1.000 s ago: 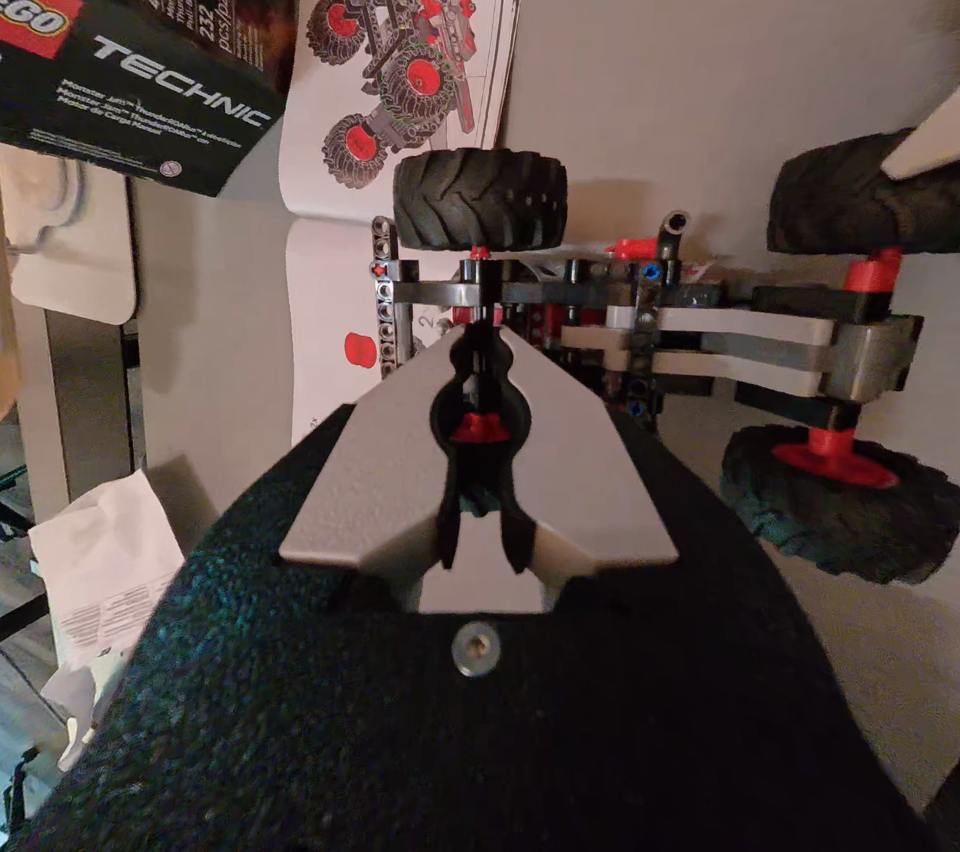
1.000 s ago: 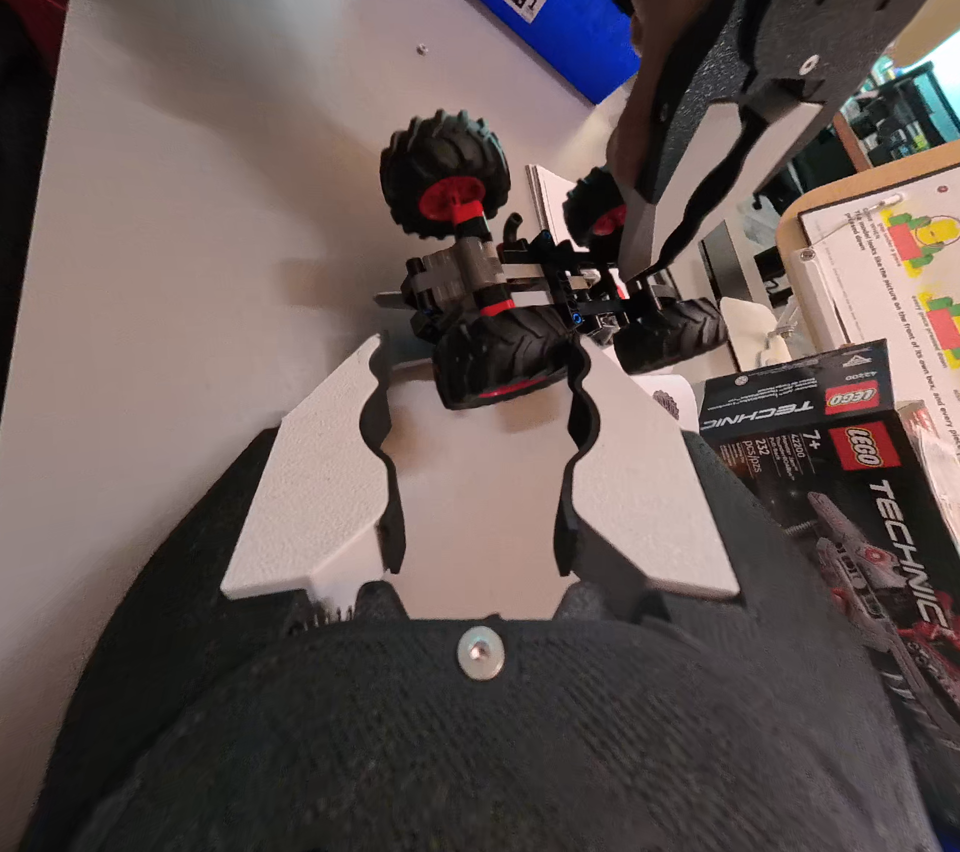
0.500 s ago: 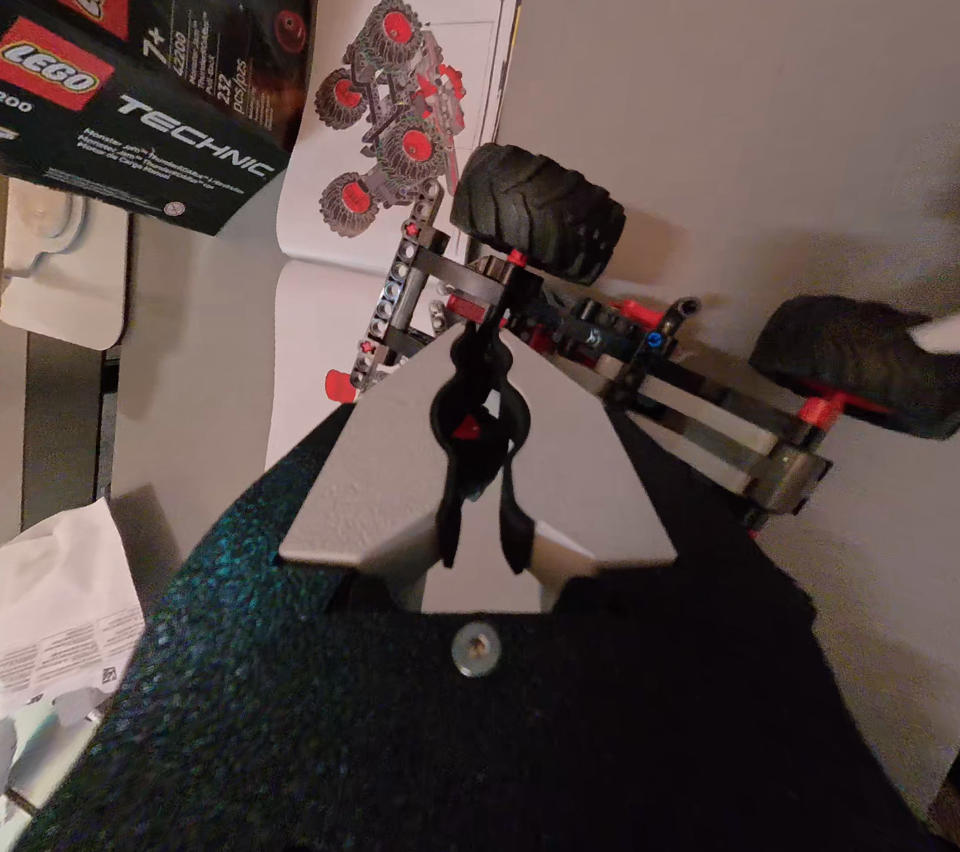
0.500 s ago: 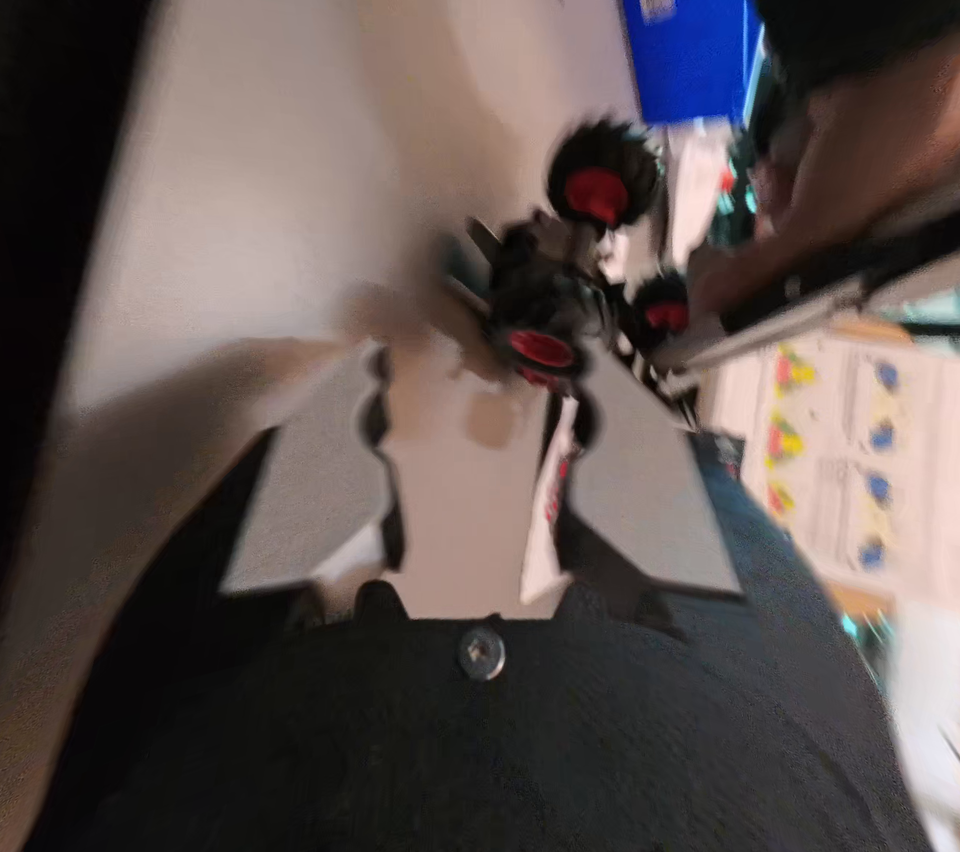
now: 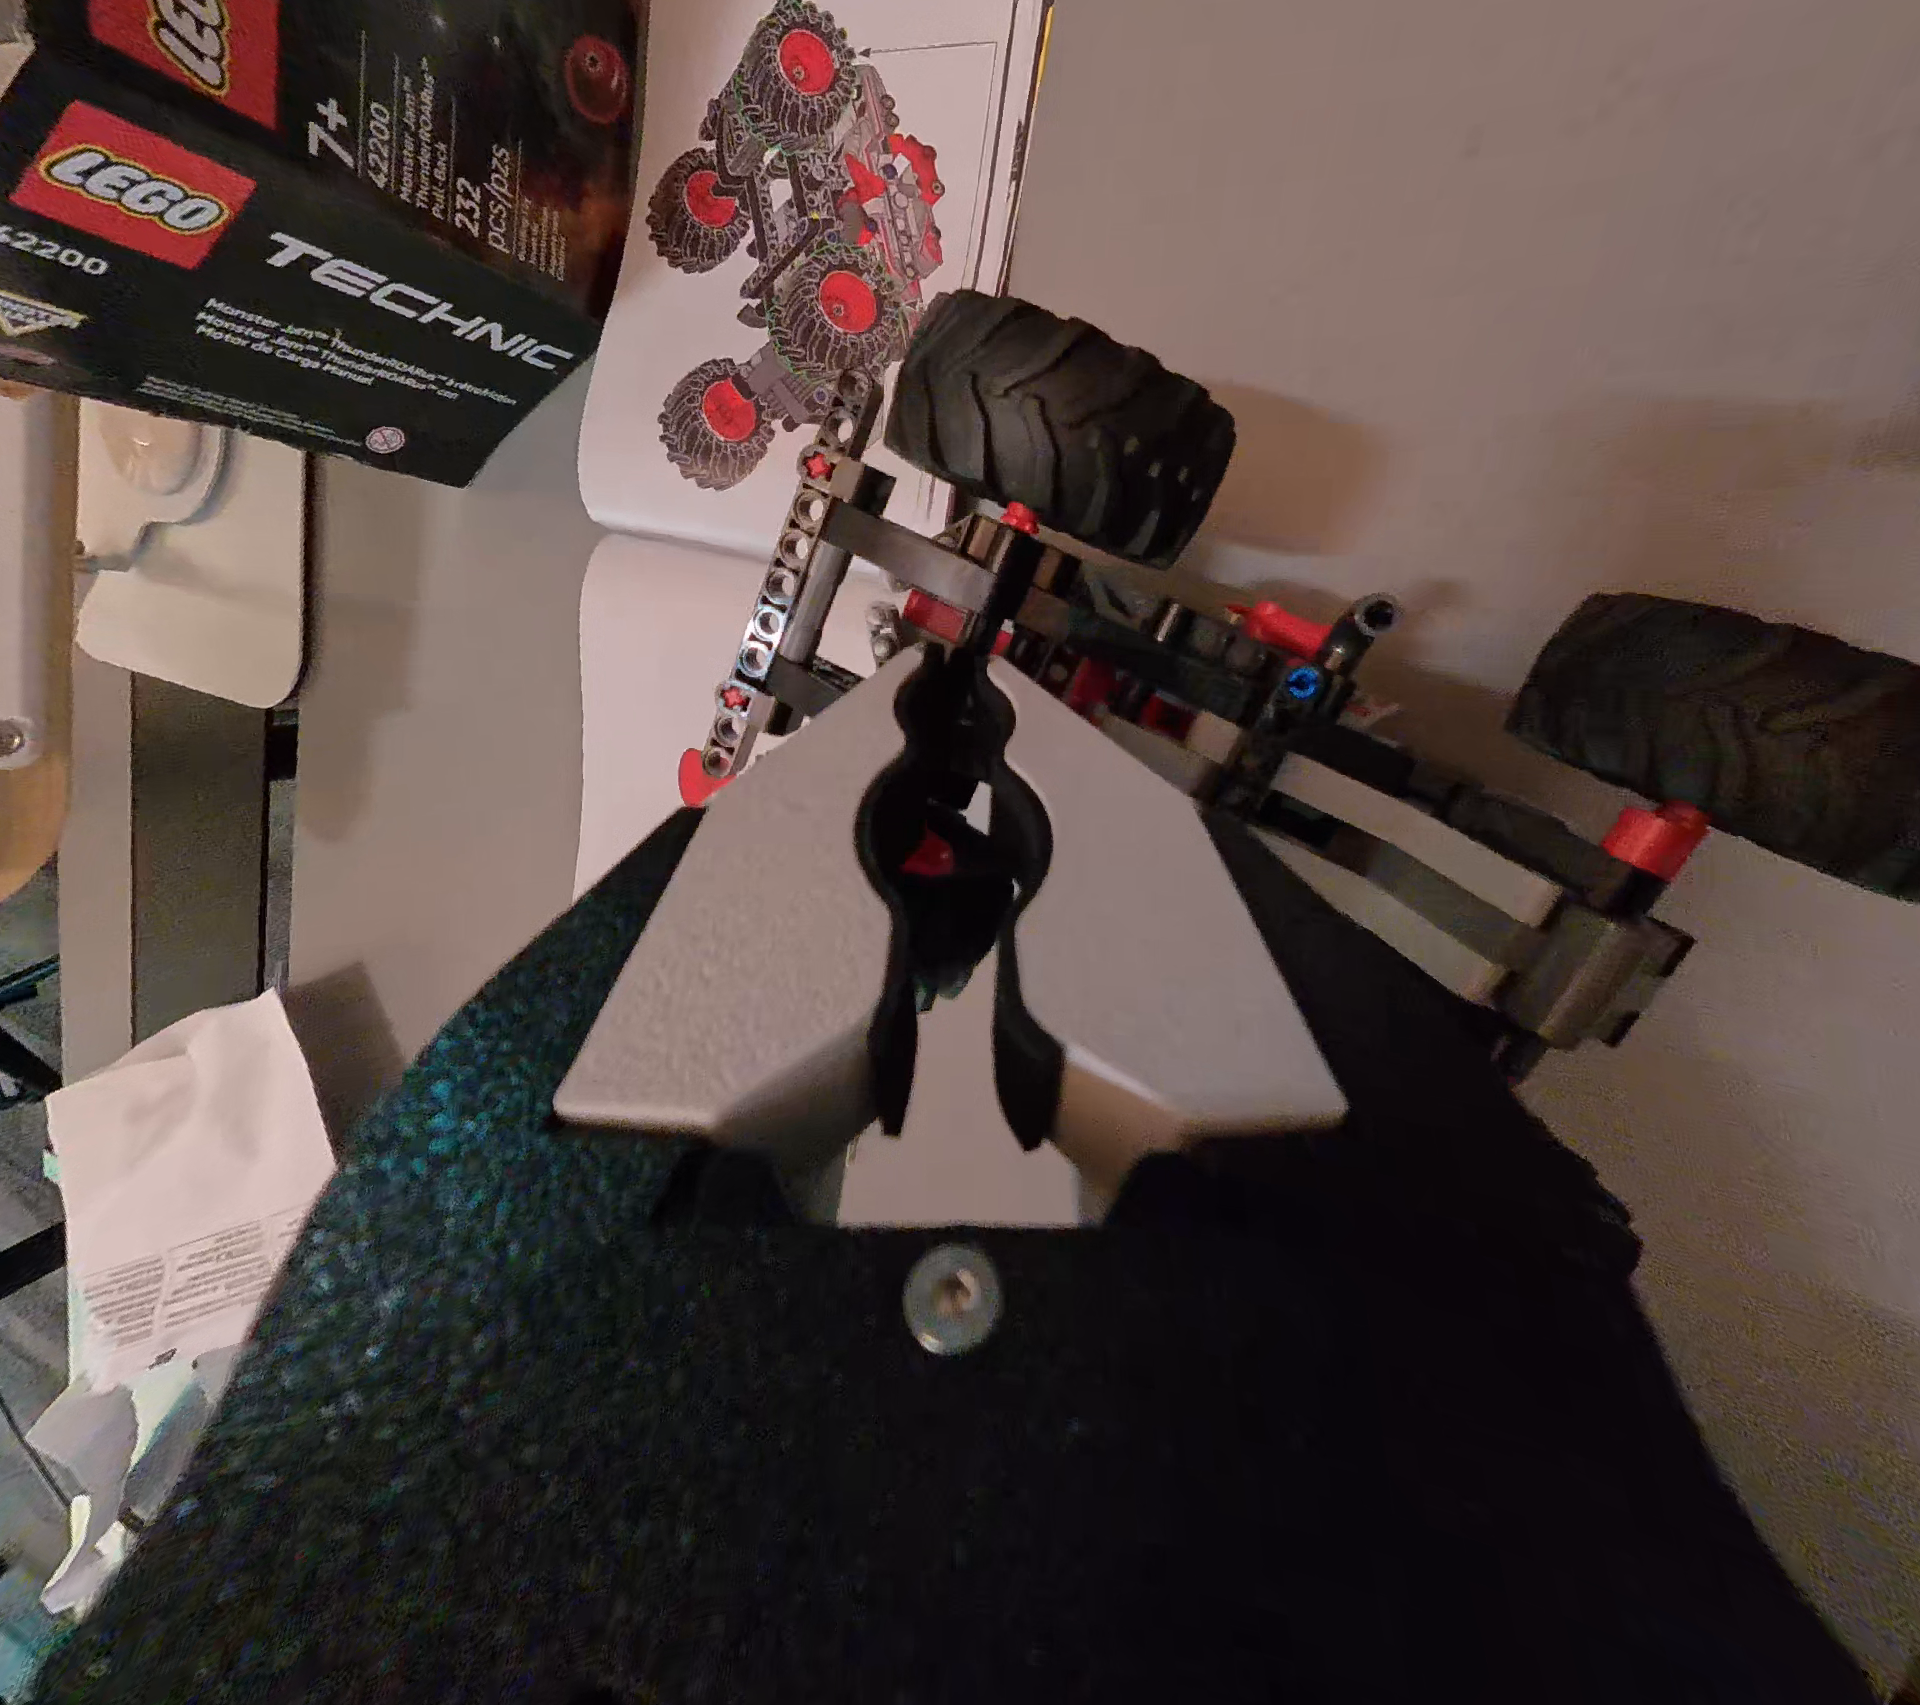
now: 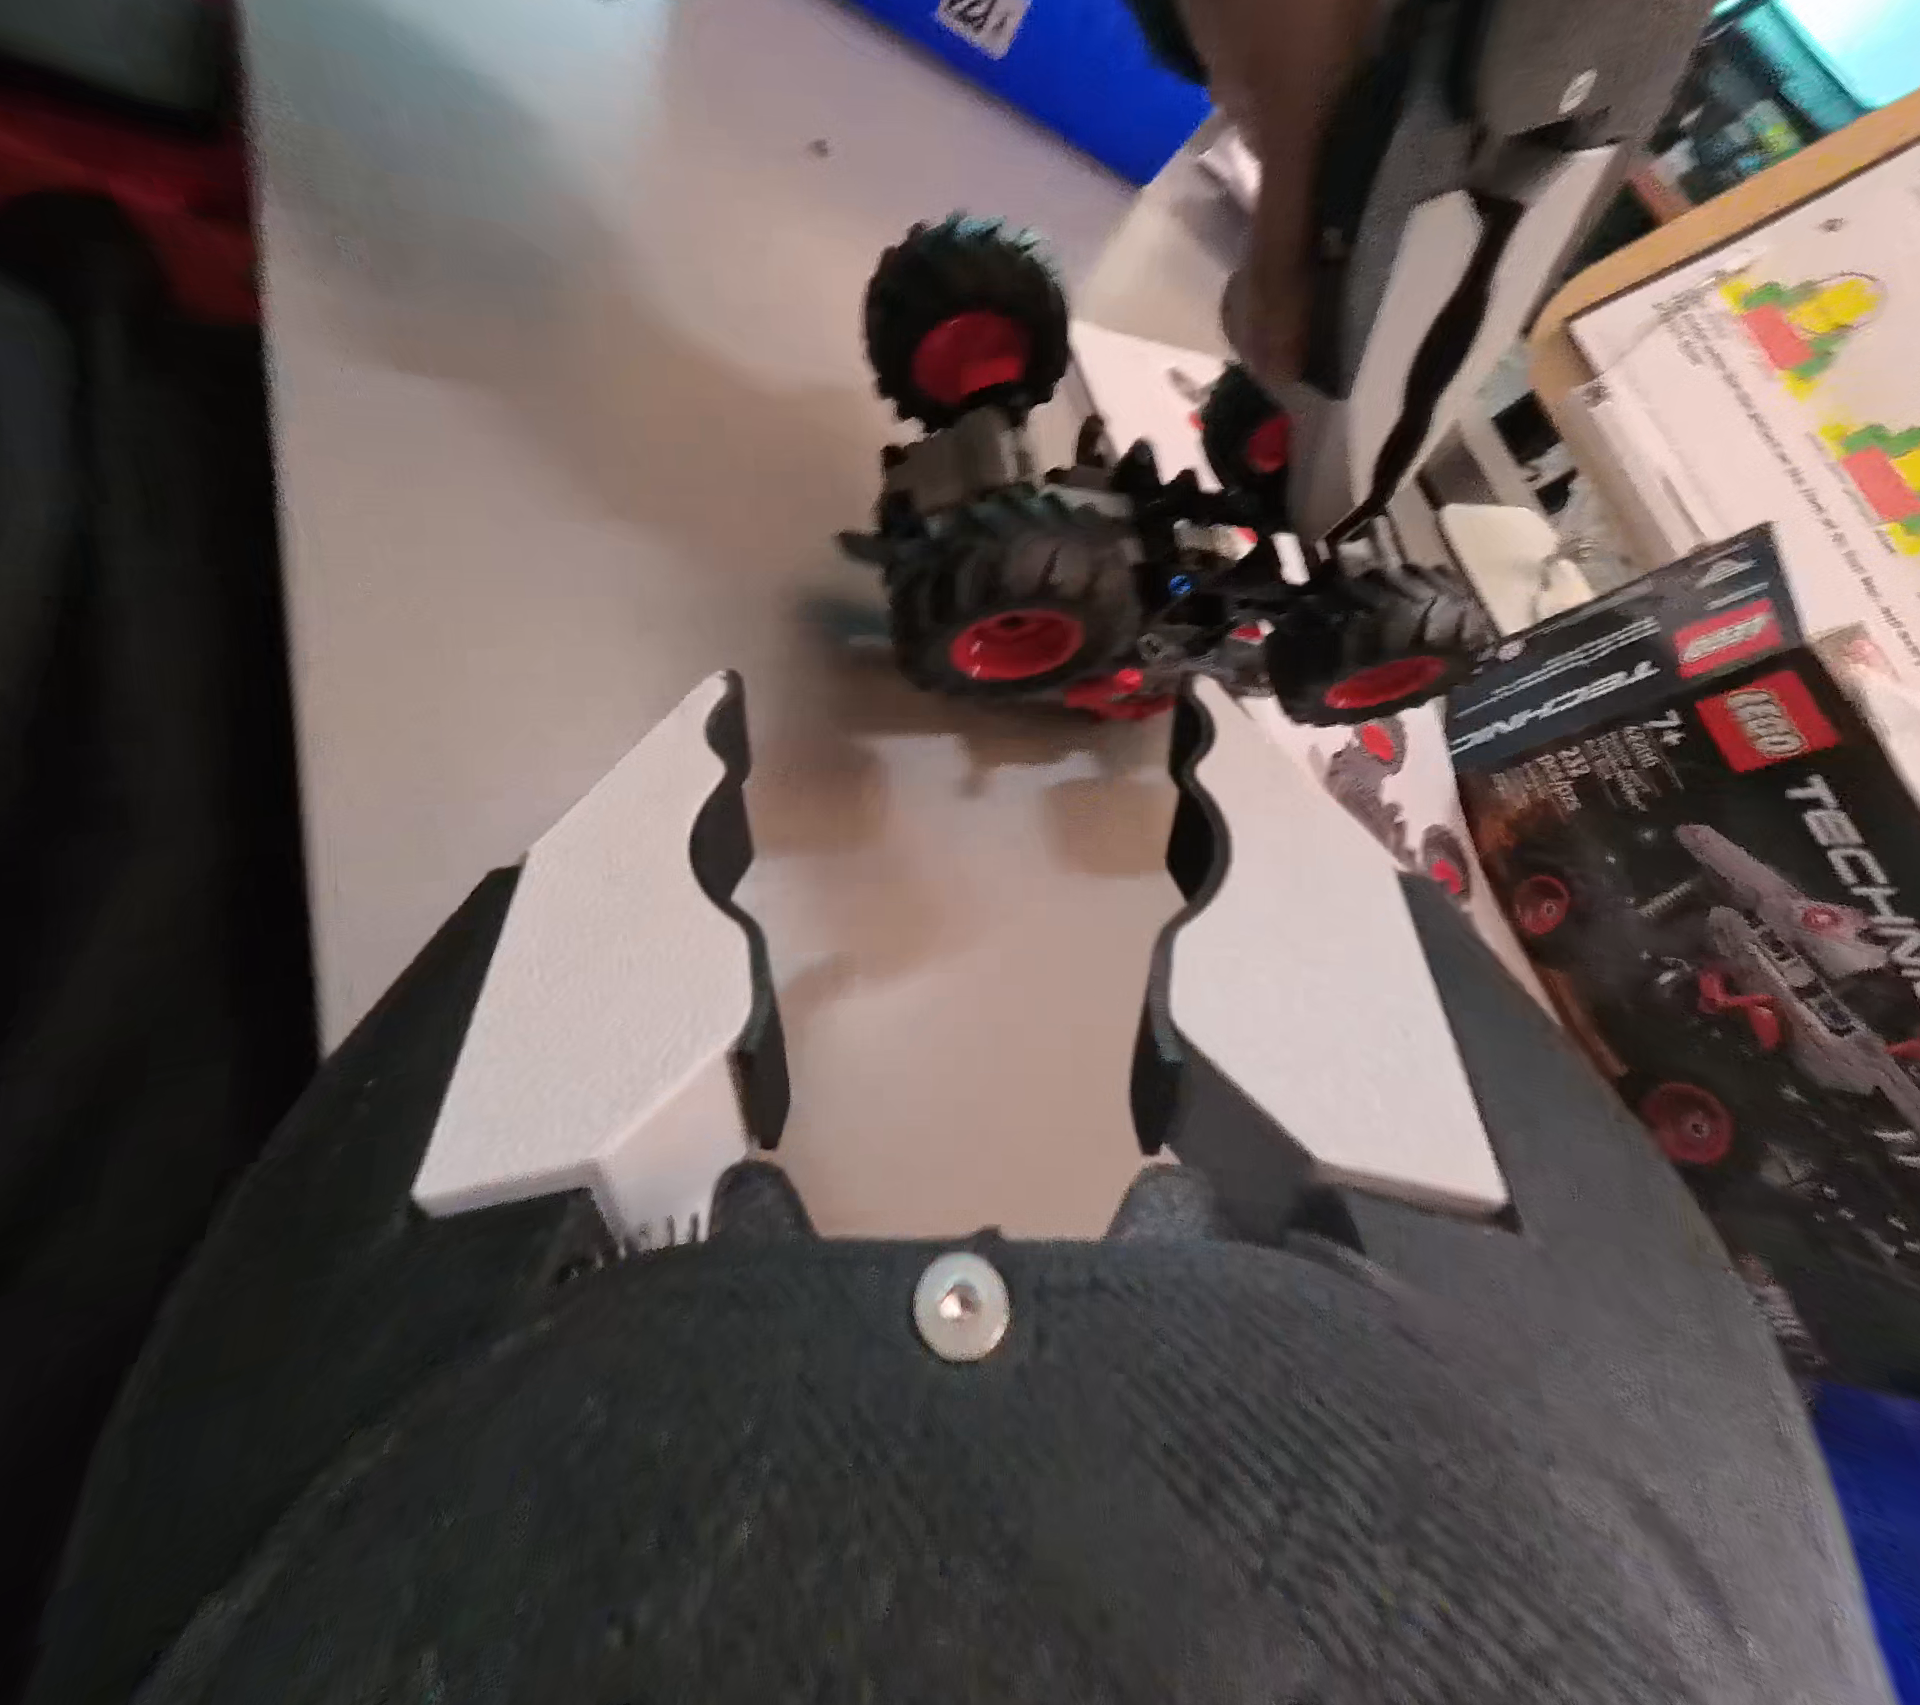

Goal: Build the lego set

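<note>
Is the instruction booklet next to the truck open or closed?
Open. The instruction booklet lies spread flat on the table, one page showing a drawing of the finished truck, its fold beside the truck chassis.

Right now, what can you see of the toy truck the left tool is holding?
The toy truck is a part-built frame of black, grey and white plastic beams with red pins and one blue pin. It has four chunky black treaded tyres on red hubs and no body shell. The left tool is shut on a black bar near one end of the frame, holding it tilted. In the right wrist view, two wheels seem to rest on the white table. The right tool is open, short of it.
</note>
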`<action>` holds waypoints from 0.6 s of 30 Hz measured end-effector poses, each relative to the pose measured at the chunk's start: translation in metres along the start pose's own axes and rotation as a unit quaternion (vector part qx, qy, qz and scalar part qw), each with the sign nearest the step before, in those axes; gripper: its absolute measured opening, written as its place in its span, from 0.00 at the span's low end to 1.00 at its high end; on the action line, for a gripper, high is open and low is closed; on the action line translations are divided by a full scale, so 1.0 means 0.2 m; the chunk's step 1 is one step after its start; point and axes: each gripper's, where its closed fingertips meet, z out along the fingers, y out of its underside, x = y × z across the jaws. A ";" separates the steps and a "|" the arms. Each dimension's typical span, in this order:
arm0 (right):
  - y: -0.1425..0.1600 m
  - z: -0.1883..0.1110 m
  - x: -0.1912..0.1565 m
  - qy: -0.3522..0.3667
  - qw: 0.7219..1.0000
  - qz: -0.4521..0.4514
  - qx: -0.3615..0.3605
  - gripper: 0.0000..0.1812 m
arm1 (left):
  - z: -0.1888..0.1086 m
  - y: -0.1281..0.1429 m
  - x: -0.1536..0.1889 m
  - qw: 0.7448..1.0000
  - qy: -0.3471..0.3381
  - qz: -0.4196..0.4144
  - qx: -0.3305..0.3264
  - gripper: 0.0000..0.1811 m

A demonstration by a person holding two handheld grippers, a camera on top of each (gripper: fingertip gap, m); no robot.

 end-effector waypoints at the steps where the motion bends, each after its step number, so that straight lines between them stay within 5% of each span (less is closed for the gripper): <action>1: -0.02 0.03 0.02 0.012 1.000 -0.007 0.008 0.49 | 0.00 0.00 0.00 1.000 0.000 -0.003 0.000 0.01; 8: 0.02 0.25 0.01 0.028 0.986 -0.150 -0.066 0.50 | 0.01 0.01 -0.02 1.000 -0.007 -0.009 -0.006 0.01; 10: 0.03 0.24 0.01 0.059 0.967 -0.232 -0.087 0.43 | 0.01 0.00 -0.01 1.000 0.001 -0.015 0.003 0.01; 12: 0.03 0.19 -0.08 0.042 0.937 -0.328 -0.111 0.50 | 0.01 -0.01 -0.01 1.000 0.004 -0.017 0.006 0.01; 15: 0.14 0.07 -0.44 -0.147 0.937 -0.275 -0.156 0.40 | 0.03 0.01 -0.04 1.000 -0.022 -0.009 -0.009 0.01; 16: 0.17 0.04 -0.46 -0.161 0.935 -0.261 -0.179 0.40 | 0.04 0.01 -0.05 1.000 -0.028 -0.007 -0.010 0.02; 18: 0.11 0.02 -0.31 -0.068 0.952 -0.254 -0.156 0.38 | 0.03 0.01 -0.04 1.000 -0.021 -0.007 -0.002 0.01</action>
